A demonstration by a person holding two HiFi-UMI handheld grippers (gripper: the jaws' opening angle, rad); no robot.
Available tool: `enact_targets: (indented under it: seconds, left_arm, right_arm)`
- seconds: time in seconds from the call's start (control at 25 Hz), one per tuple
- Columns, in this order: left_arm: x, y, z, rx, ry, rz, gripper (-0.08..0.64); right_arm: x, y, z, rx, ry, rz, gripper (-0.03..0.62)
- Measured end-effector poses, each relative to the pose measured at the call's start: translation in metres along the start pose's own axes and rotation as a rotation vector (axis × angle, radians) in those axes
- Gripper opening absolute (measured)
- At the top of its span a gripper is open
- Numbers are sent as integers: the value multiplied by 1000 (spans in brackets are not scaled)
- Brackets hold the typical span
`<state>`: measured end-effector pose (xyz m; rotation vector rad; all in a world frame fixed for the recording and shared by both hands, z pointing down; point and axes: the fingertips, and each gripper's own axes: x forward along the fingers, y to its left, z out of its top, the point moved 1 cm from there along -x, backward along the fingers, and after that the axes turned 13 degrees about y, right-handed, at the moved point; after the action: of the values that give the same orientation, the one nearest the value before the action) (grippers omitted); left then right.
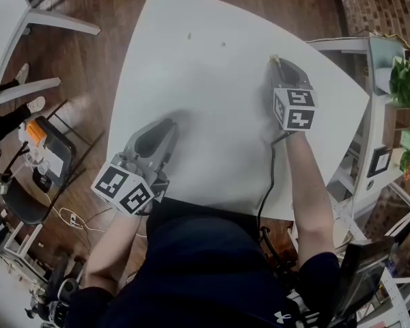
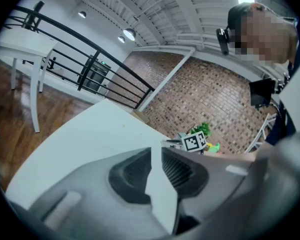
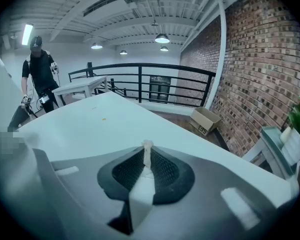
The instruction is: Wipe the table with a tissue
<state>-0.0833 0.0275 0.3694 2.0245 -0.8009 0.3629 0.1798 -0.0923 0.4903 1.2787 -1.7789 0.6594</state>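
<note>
A white table (image 1: 212, 115) fills the head view. My right gripper (image 1: 275, 63) rests near its far right part, shut on a small twist of white tissue (image 1: 273, 58). In the right gripper view the tissue (image 3: 147, 149) sticks up between the closed pads of the right gripper (image 3: 147, 160). My left gripper (image 1: 169, 124) lies low over the near left part of the table. Its jaws in the left gripper view (image 2: 152, 152) are shut with nothing between them. Two small crumbs (image 1: 188, 36) (image 1: 223, 44) lie on the far part of the table.
Another white table (image 1: 7, 19) stands at the far left, and a black chair with items (image 1: 48, 156) is beside my table. A shelf with a green plant (image 1: 404, 80) is on the right. A cable (image 1: 266, 190) hangs off the near edge. A person (image 3: 37, 69) stands far off.
</note>
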Motion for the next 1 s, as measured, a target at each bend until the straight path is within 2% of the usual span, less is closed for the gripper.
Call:
enact_targets:
  seconds: [0.32, 0.56, 1.0]
  left_arm:
    - [0, 0, 0, 2, 3, 1, 63]
    - [6, -7, 0, 12, 12, -8, 63]
    - [9, -15, -3, 13, 12, -18, 63]
  right_arm:
    - [4, 27, 9, -79, -12, 53, 43]
    - [-2, 29, 0, -111, -3, 83, 41]
    - [-14, -44, -27, 63, 18, -11, 41]
